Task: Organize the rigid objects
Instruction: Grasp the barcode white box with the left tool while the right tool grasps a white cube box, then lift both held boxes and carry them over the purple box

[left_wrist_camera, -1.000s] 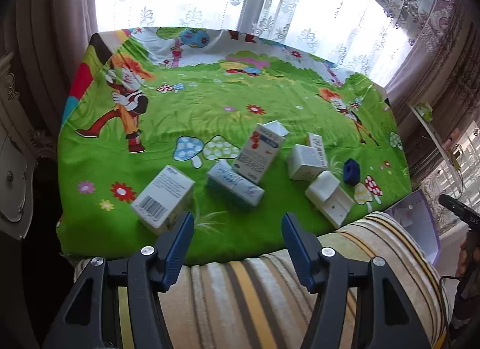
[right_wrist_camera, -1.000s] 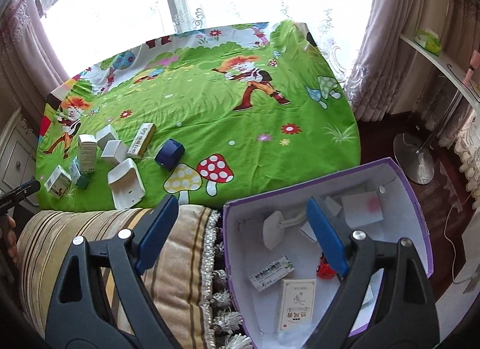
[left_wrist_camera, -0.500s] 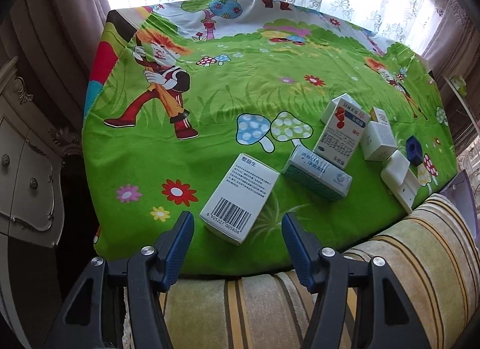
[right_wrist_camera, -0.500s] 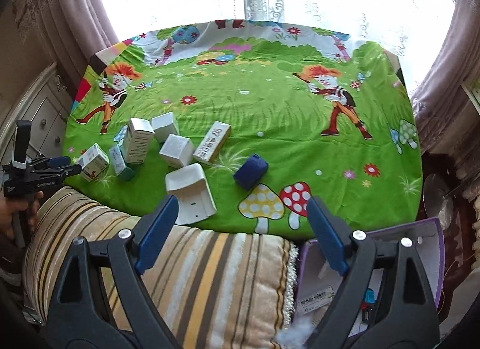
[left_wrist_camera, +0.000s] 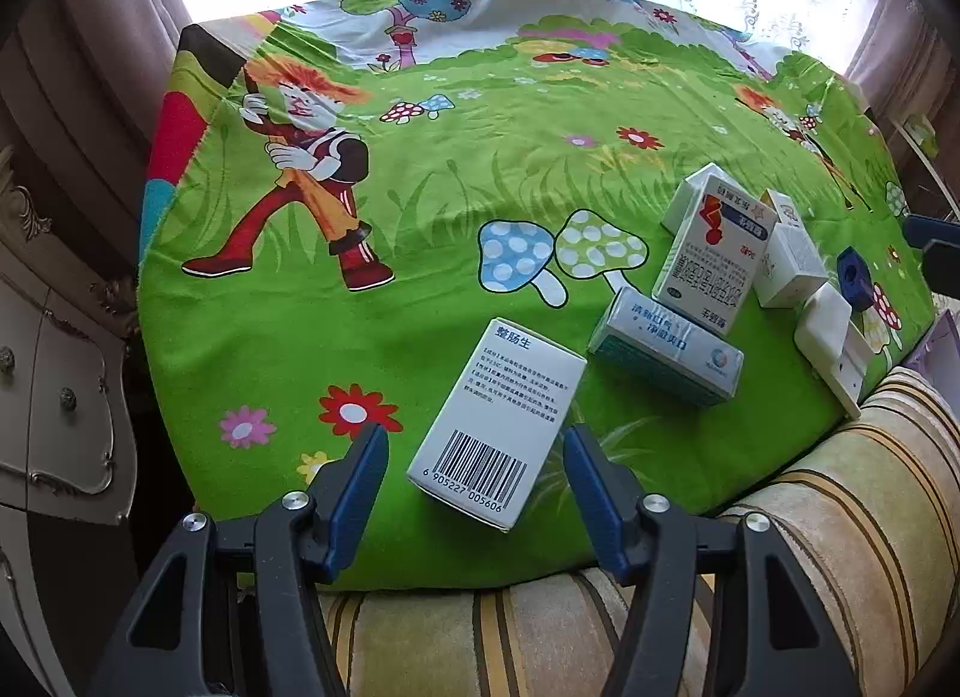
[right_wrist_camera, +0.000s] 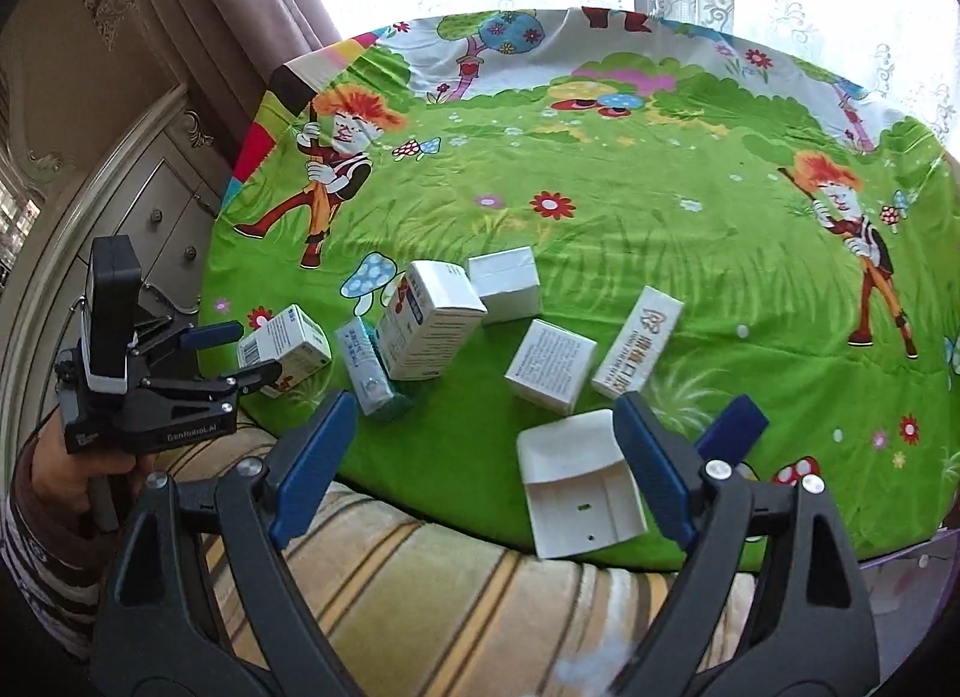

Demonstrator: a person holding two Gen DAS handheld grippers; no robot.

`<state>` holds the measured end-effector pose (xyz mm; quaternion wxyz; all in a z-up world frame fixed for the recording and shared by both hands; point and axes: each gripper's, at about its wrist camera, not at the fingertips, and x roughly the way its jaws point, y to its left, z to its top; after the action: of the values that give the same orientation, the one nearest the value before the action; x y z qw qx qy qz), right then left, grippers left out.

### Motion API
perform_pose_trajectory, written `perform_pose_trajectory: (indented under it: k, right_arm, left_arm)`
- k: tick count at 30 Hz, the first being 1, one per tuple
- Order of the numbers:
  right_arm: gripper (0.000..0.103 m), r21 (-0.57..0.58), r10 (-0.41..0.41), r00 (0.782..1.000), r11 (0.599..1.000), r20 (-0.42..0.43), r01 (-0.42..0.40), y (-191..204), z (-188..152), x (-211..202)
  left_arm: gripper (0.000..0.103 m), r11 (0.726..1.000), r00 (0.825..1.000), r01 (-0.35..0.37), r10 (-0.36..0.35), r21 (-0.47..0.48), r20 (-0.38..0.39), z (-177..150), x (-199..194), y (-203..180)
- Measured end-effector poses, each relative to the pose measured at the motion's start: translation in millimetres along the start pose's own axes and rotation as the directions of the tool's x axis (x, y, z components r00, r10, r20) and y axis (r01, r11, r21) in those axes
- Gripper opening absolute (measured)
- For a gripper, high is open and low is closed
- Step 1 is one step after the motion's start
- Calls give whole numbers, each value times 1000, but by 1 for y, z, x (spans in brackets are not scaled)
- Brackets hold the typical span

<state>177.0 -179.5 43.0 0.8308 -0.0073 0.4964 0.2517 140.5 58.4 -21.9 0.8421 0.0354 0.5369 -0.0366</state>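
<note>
A: Boxes, eight or so, loose on the desk (left_wrist_camera: 420, 229) near its front edge. Barcode box (left_wrist_camera: 501, 427) nearest the left gripper (left_wrist_camera: 474, 451); teal box (left_wrist_camera: 666, 346) beside it; red-marked box (left_wrist_camera: 714, 253) propped on its neighbours.

B: And the left gripper, is it gripping that barcode box?

A: No. Jaws apart, one on either side of the box's near end, neither pad touching. It looks lined up for the pick, I'd say, the gap only a little wider than the box.

B: Right gripper (right_wrist_camera: 480, 445)?

A: Wide open, nothing in it. It hangs over the striped cushion (right_wrist_camera: 456, 577) at the desk's edge, with the white tray (right_wrist_camera: 579, 484) just behind its right finger. Possibly the next item, though I can't be sure.

B: Why is everything bunched at the front?

A: Within reach of whoever is sorting, I'd guess. The far side of the desk carries nothing.

B: Anything one camera catches that the other misses?

A: The right view shows the left gripper from the side, held in a hand (right_wrist_camera: 66, 475) with a striped sleeve, its tips flanking the barcode box. It also shows the long box (right_wrist_camera: 639, 343) and the square white box (right_wrist_camera: 549, 364) lying flat and apart. The left view crowds those behind the red-marked box, but reads the barcode face plainly. The blue block (left_wrist_camera: 855, 277) shows its hole there; in the right view it is half hidden by a finger.
</note>
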Motion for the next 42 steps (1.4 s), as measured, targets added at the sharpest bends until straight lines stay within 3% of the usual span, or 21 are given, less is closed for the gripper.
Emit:
perform_pose_trajectory:
  k: [12,17,30,34,42]
  right_arm:
    - [89,70,80,991,995,-112,-72,6,34,70]
    - [89,93,98,985,992,-144,-85,4,41,85]
    - [88,109,145,973,986,-181,-126,7,44,110]
    - [57,104,152,971,985,-185,-135,9,41,111]
    - [52,96,164,975,984,-148,-151,11,34,99]
  left_arm:
    - [61,1000,999,31,-31,0,-8,1,10,2]
    - [53,999,999,47,-47,0,-16,0,12,2]
    - [51,998,998,55,-55,0,-13,1,12,3]
    - [51,998,998,64,-64,1,-10,0,12,3]
    - [49,996,997,78,-77,-32,21,-3,3,8]
